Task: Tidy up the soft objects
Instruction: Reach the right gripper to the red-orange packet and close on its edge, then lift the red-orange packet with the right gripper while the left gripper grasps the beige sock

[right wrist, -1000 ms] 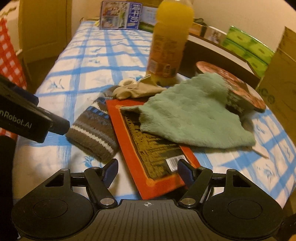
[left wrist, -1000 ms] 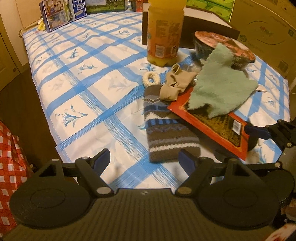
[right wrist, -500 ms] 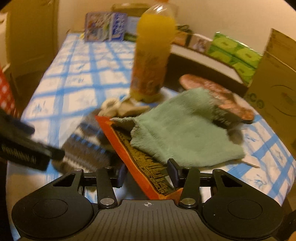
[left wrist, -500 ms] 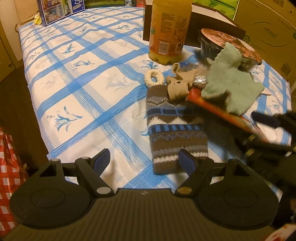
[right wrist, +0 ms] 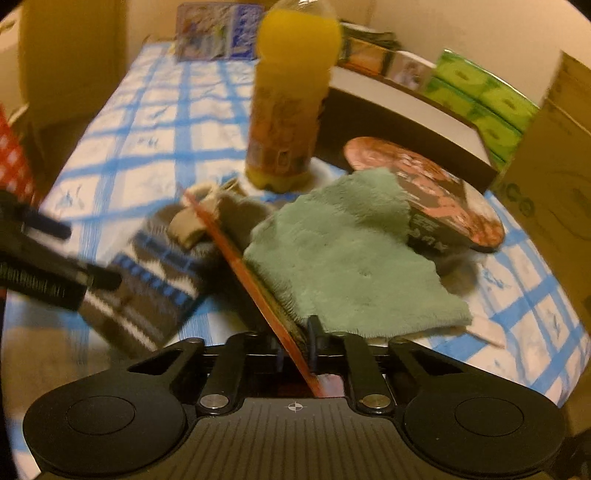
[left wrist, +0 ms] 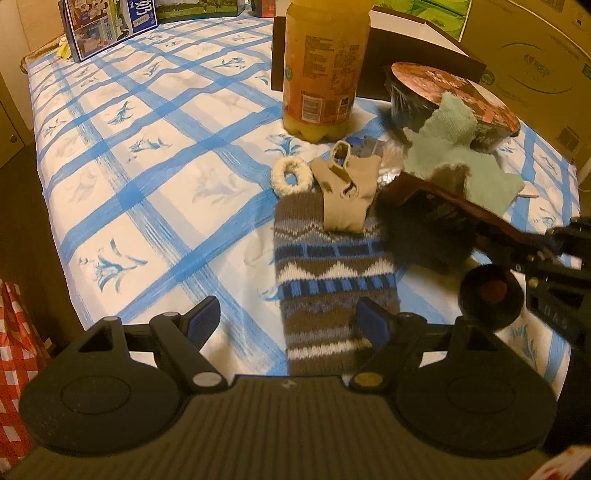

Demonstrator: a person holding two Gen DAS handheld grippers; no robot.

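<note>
Dim, warm yellow indoor light tints both fisheye views. The right wrist view is motion-blurred throughout; the left stays sharper. Edges curve and darken.

Readable print is scarce here.
A blue-and-white carton (left wrist: 110, 26) at the table's far end carries one large white Chinese character, 奶, on its blue panel. The cardboard box (right wrist: 550, 192) at the right shows part of a dark green logo, roughly "CO". Labels on the juice bottle (left wrist: 325, 66) and bowl lid (right wrist: 436, 184) are too blurred to read.
</note>
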